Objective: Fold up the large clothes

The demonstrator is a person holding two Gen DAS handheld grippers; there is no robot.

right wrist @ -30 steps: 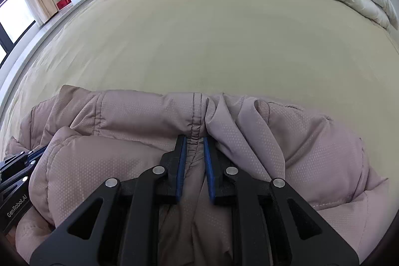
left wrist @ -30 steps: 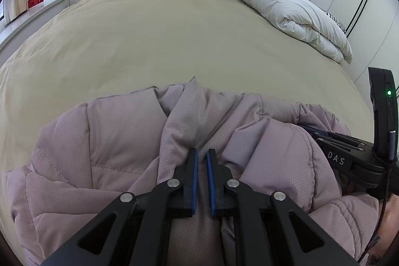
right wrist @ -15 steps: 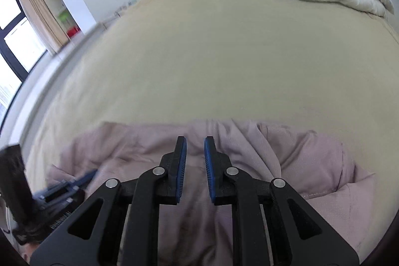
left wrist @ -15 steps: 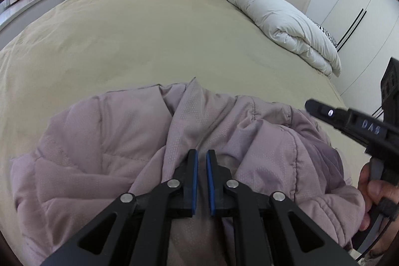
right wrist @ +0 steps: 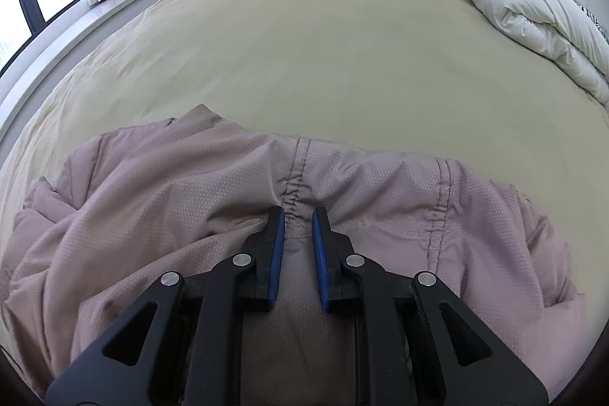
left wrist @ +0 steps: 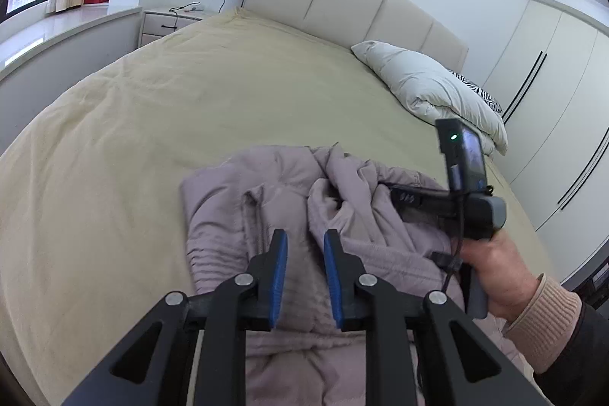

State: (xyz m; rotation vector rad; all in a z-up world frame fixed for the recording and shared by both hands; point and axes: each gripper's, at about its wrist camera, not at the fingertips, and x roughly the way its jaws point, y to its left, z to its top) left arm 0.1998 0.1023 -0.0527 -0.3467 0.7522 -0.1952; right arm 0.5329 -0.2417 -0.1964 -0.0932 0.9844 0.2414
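A mauve padded jacket (left wrist: 236,215) lies crumpled on the beige bed (left wrist: 171,109). My left gripper (left wrist: 304,242) hovers above its near part. The jaws are opening and the blue pads press on nothing, with cloth showing only beneath the gap. My right gripper (right wrist: 298,219) is shut on a gathered seam of the jacket (right wrist: 152,196), and the cloth is drawn up to its tips. In the left wrist view the right gripper (left wrist: 396,193) sits at the jacket's right side, held by a person's hand (left wrist: 491,273).
A folded white duvet (left wrist: 426,90) lies at the bed's far right by the padded headboard (left wrist: 342,2). A nightstand (left wrist: 167,21) and a window ledge (right wrist: 76,25) run along the left. White wardrobe doors (left wrist: 552,82) stand on the right.
My left gripper has let go of the jacket, parted its jaws and drawn back and up. My right gripper has moved while still holding the seam, and the jacket has shifted with it.
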